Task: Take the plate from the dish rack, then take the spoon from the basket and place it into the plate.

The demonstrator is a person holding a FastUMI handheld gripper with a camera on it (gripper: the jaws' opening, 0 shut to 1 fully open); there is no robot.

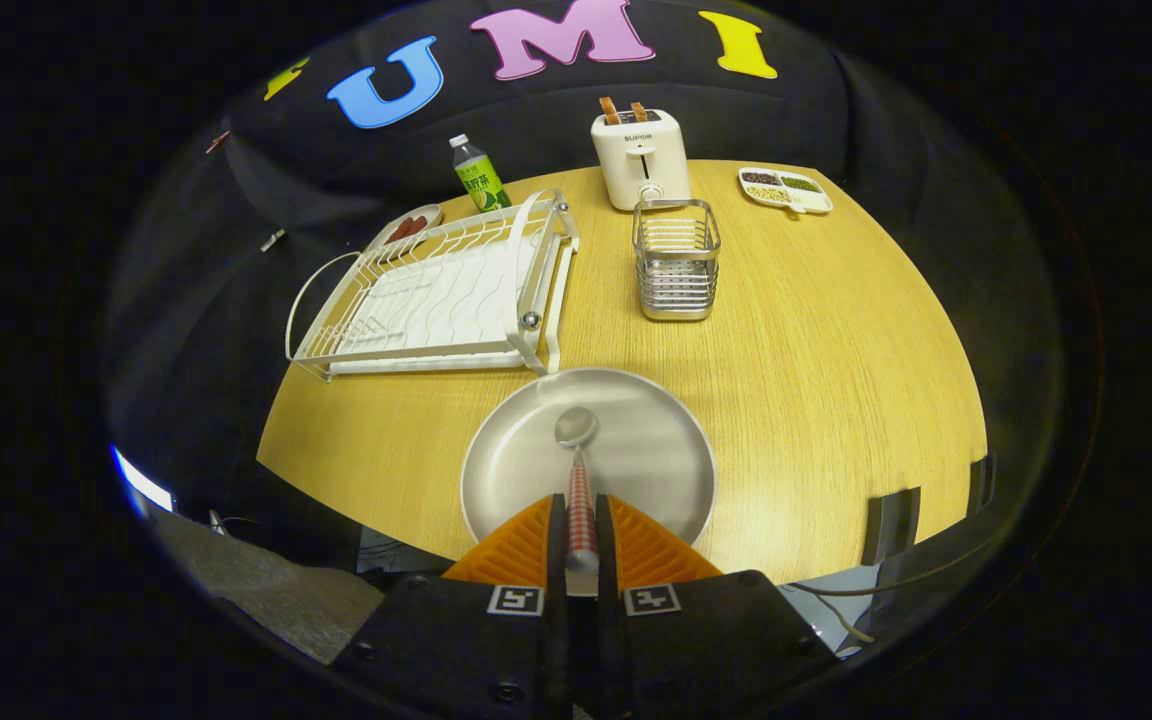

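Observation:
A round grey plate (636, 450) lies flat on the wooden table just ahead of my fingers. My gripper (581, 520) is shut on the spoon (576, 428), both fingers pressing on its red-and-white patterned handle. The spoon's metal bowl points forward over the middle of the plate; whether it touches the plate I cannot tell. Beyond the plate, slightly right, stands the wire basket (676, 260). The white dish rack (436, 295) sits beyond the plate to the left, with no dishes in it.
A white toaster (640, 158) with toast in its slots stands behind the basket. A green-labelled bottle (478, 172) and a small dish (410, 226) sit behind the rack. A divided snack tray (785, 189) lies at the far right. The table's near edge runs beside the plate.

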